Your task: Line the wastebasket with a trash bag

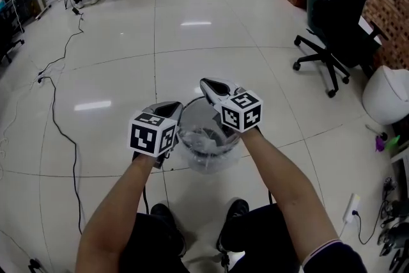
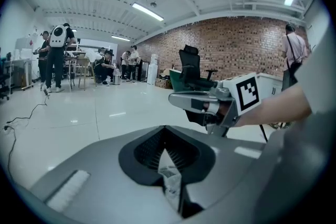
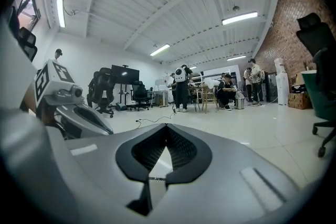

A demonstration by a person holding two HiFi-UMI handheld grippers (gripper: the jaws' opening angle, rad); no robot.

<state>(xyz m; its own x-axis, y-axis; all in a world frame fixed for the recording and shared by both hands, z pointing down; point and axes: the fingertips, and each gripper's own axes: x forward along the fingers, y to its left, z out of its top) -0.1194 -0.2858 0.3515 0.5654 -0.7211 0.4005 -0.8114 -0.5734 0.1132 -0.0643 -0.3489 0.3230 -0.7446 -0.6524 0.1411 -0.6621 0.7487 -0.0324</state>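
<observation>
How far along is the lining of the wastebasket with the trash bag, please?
Done: the clear trash bag sits crumpled inside the wastebasket. In hand: the left gripper is shut on bag film, and the right gripper appears to pinch some too, both above the rim. Left: spreading the mouth and folding it over the rim; no finished cuff shows.
</observation>
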